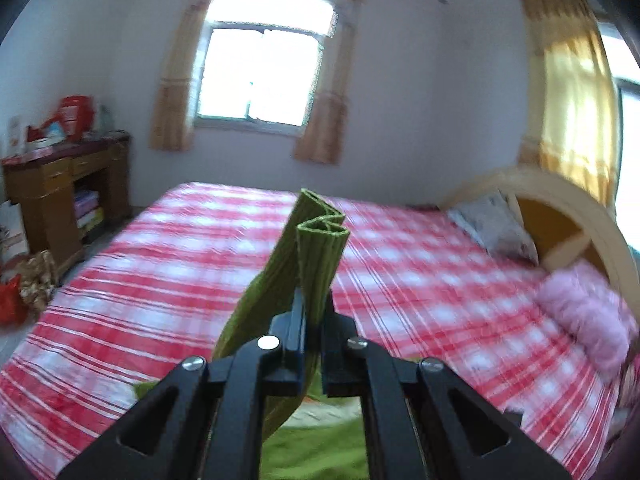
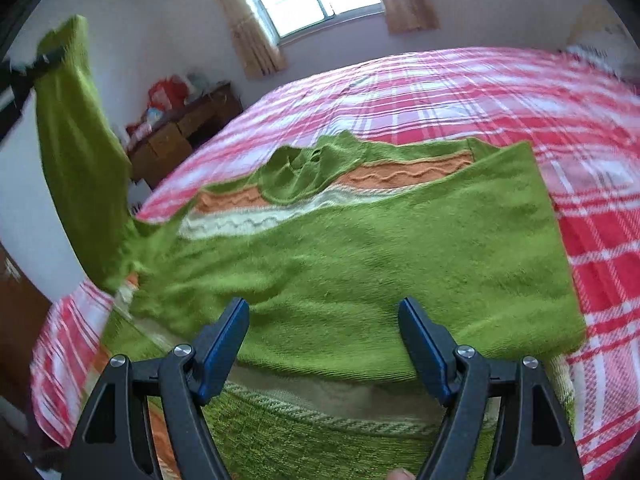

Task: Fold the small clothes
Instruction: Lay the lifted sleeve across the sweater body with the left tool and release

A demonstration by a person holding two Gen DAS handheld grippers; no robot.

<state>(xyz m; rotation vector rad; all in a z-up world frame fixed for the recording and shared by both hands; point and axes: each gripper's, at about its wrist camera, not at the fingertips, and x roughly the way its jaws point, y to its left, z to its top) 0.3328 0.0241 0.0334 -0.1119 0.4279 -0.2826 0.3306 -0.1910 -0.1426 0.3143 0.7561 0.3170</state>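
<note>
Currently green knit sweater (image 2: pixel 360 264) with orange and white chest stripes lies on red plaid bedsheet (image 2: pixel 580 128); left gripper (image 1: pixel 314 312) clenched on lifted ribbed sleeve cuff (image 1: pixel 320 248); right gripper (image 2: pixel 324 332) released, hovering over hem.

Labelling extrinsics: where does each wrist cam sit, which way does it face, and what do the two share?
Left wrist: on the left gripper, raised and facing across the bed to the window; shows black fingers shut on the green sleeve.
Right wrist: on the right gripper, tilted down over the green sweater; shows its open, empty fingers and a fingertip at the bottom edge.
Shared: sweater, bed, window, wooden desk.
</note>
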